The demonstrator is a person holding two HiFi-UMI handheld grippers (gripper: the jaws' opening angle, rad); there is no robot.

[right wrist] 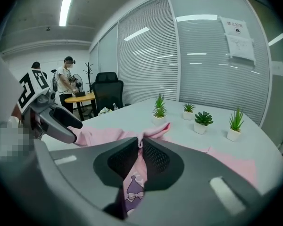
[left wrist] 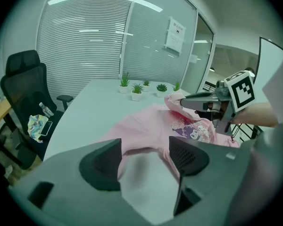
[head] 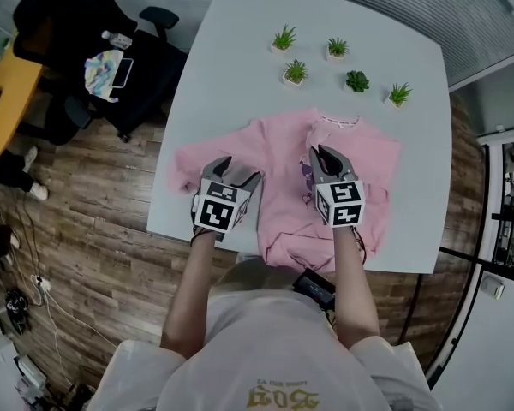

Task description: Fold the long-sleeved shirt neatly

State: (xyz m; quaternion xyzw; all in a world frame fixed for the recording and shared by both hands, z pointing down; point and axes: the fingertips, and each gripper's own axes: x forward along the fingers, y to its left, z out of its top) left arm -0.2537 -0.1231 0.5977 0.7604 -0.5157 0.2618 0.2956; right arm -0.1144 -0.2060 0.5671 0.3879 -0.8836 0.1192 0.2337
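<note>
Over the table, the right gripper pinches the pink shirt.

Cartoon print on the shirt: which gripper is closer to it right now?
Right. The right gripper is shut on the shirt with the cartoon print right at its jaws; the left gripper is open over the shirt's left half, apart from the print.

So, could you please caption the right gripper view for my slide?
Right gripper shut on the pink shirt, potted plants behind.
</note>
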